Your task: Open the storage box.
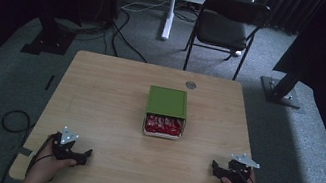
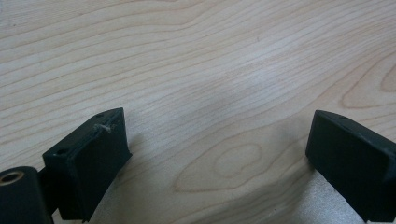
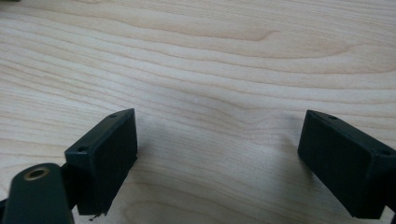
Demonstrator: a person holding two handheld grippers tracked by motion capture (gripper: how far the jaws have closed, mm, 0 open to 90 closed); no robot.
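Observation:
A green box [image 1: 167, 102] sits at the middle of the wooden table [image 1: 107, 107], its near side open on a tray of red packets [image 1: 163, 124]. My left gripper [image 1: 84, 155] rests near the table's front left edge, held by a hand, its jaws open. In the left gripper view the left gripper [image 2: 217, 140] has only bare wood between its black jaws. My right gripper [image 1: 216, 169] lies near the front right edge, jaws spread wide. The right gripper view shows the right gripper [image 3: 217, 140] open over bare wood grain.
A small round grommet [image 1: 191, 85] is set in the table's far edge. Beyond the table stand a black chair [image 1: 225, 29] and a white desk leg [image 1: 170, 6] on grey carpet. Cables [image 1: 13, 121] trail on the floor at the left.

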